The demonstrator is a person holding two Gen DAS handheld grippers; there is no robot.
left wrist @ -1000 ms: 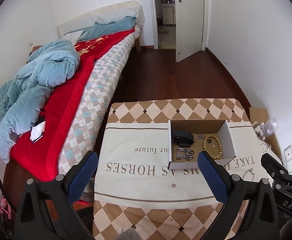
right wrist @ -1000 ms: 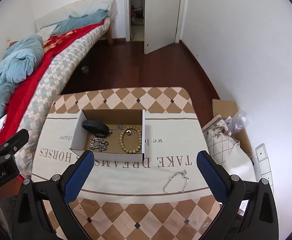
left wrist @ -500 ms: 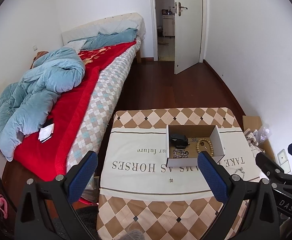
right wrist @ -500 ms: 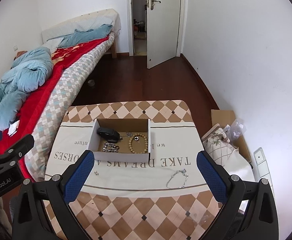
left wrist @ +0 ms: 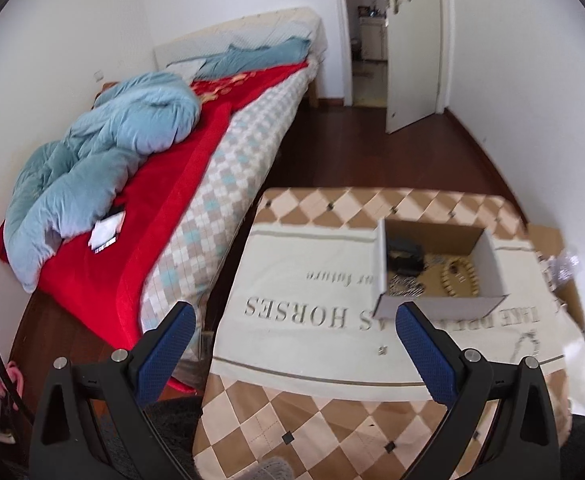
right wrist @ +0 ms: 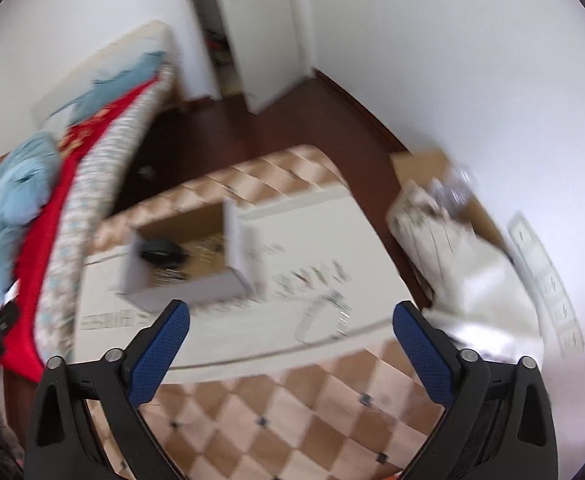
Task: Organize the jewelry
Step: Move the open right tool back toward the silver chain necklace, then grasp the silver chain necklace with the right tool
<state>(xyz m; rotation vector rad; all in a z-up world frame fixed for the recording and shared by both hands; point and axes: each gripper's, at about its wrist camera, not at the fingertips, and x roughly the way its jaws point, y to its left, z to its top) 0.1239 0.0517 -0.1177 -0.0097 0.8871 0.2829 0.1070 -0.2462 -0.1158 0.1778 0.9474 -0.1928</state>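
Left wrist view: bed [left wrist: 196,184] at left, bench [left wrist: 292,412] beside it under lettered cloth [left wrist: 304,272]. Open box [left wrist: 436,304] on cloth, beads [left wrist: 458,280] and dark items inside. Chain [right wrist: 324,316] loose on cloth, near box. Left gripper [left wrist: 294,334] wide open, empty. Right gripper [right wrist: 290,328] also open, empty, jaws just closing slightly, above chain; right view blurred.
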